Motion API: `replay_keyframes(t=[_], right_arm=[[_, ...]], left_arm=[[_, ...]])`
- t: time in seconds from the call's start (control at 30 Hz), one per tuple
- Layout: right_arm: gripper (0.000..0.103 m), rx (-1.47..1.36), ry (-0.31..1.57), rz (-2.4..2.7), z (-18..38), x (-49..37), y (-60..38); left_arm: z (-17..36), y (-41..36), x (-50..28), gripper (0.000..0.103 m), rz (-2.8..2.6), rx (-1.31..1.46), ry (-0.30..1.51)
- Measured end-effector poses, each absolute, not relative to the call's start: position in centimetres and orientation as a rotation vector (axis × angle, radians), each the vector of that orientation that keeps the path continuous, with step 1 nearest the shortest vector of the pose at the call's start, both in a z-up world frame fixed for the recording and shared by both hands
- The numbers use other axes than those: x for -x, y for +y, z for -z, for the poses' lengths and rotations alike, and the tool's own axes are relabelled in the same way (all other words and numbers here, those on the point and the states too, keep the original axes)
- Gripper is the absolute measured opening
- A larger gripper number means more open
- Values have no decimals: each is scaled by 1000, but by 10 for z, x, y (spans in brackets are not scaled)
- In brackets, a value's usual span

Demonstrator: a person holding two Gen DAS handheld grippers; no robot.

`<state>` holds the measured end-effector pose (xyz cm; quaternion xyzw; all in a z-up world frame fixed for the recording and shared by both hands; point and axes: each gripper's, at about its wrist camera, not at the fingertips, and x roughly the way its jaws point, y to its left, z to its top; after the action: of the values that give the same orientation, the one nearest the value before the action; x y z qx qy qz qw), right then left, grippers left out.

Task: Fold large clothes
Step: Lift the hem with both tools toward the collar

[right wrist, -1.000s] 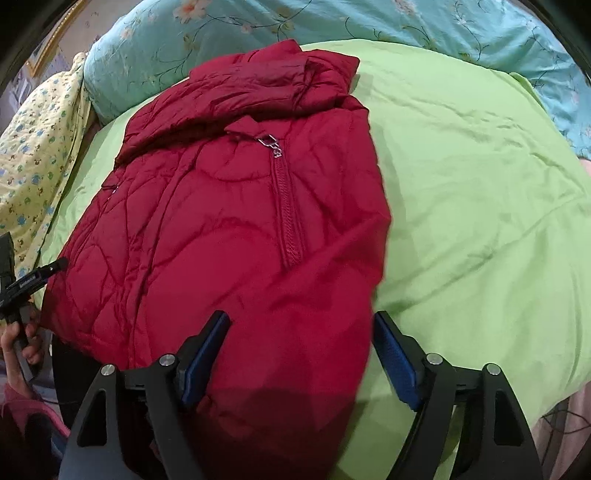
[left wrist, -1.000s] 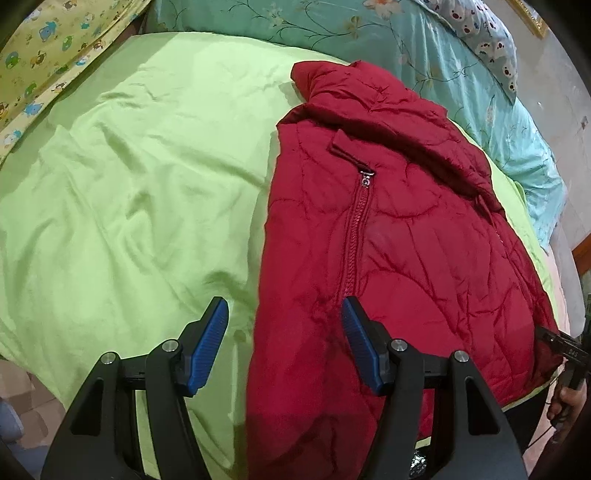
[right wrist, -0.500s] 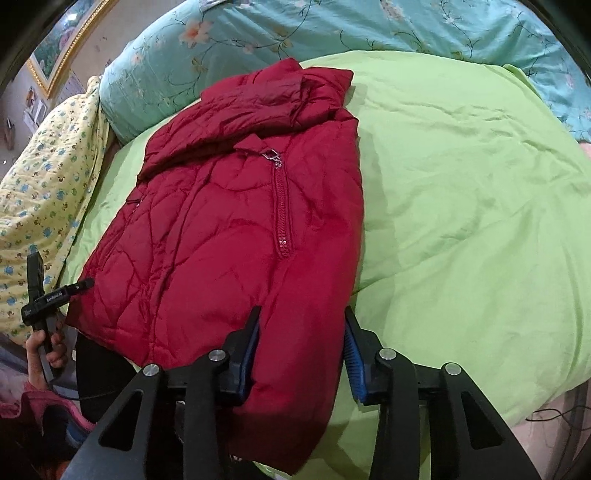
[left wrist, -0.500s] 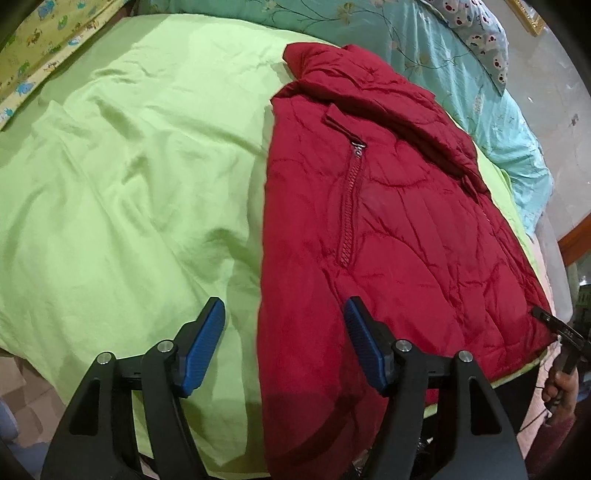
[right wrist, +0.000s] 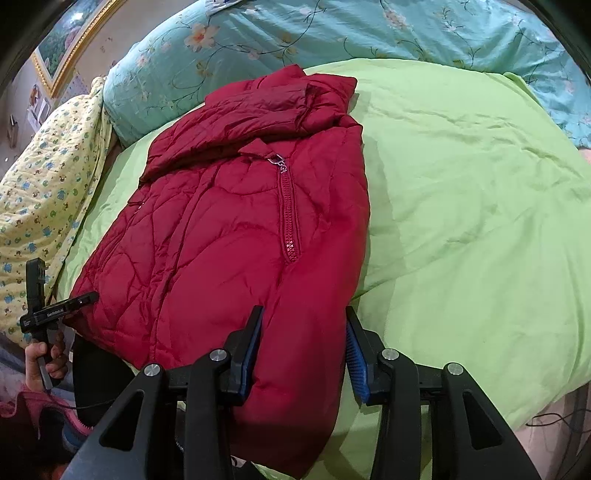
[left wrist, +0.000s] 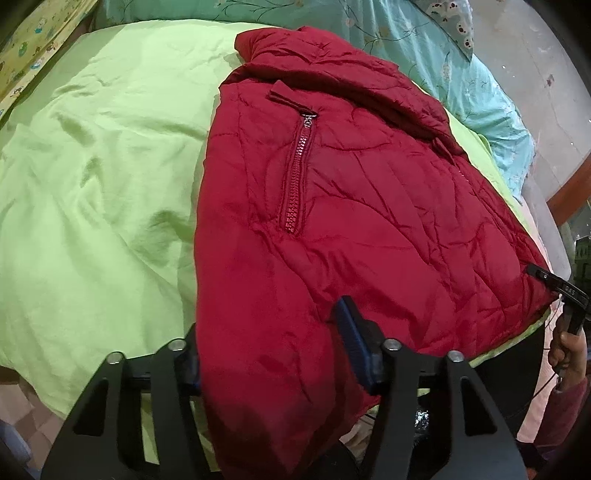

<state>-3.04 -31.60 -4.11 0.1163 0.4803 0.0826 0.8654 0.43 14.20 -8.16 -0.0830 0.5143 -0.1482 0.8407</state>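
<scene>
A red quilted jacket (left wrist: 369, 229) lies folded lengthwise on the lime-green bedsheet (left wrist: 96, 192), collar toward the teal floral pillows (right wrist: 332, 33) and its hem end drooping over the near edge of the bed. The step in hand looks like taking hold of that hem end with both tools, ready for the crosswise fold. The left gripper (left wrist: 271, 345) has just been closing, and in its own view the red fabric fills the gap between its blue pads (left wrist: 352, 332), so it appears to pinch the hem. The right gripper (right wrist: 303, 350) has closed within the last second; its jaws straddle a thick roll of the jacket and the pads seem to press both sides. Next, judging from the layout, both hands should lift together and carry the hem up toward the collar, keeping it level so the padding does not slump sideways. Only the right wrist view shows the yellow patterned quilt (right wrist: 44, 192) beside the jacket and a framed picture (right wrist: 70, 40) on the wall; only the left wrist view shows the wide bare sheet on the jacket's other side.
</scene>
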Motion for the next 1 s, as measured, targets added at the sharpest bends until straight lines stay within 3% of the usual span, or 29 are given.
replay_keyframes(t=[0.13,0.27,0.33,0.37,0.5,1.0], right_arm=[[43,-244,1008,-174,42,30,-316],[43,-248,1007,-179,42,31,-315],[38,-255,993,-192,40,33,-315],[31,-265,984,-205,38,35,-315],[24,-338,923,-258,26,40,-321],[22,-503,743,-375,-18,27,-349]], left_arm=[[80,142,-1,42,332,187,1076],[72,146,3,24,359,230,1039],[66,148,6,21,375,245,1015],[62,148,7,20,380,248,1003],[43,150,16,18,410,256,949],[-8,181,-13,17,440,404,797]])
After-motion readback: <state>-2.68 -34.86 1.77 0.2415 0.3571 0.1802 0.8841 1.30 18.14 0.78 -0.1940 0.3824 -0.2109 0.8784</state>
